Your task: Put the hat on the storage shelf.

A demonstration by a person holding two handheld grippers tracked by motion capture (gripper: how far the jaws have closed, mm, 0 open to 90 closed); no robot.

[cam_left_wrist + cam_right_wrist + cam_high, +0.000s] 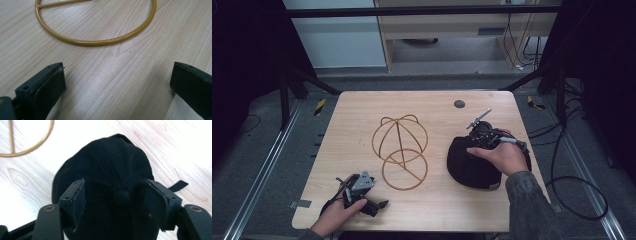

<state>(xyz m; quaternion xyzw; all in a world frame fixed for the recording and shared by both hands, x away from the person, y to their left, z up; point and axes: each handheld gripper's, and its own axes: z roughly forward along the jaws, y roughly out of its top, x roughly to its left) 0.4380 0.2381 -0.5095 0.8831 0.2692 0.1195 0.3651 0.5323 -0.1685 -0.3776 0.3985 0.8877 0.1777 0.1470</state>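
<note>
- Right gripper (117, 195) over the black cap (474, 162) at table's right, jaws half-wide astride its top button, not pinching yet.
- Left gripper (117, 82) idle, jaws wide, near wire stand (401, 145).
- Next, likely: pinch crown, lift onto stand.

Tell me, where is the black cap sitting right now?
In the high view the black cap lies on the right side of the wooden table, just right of the gold wire stand, under the right gripper.
</note>
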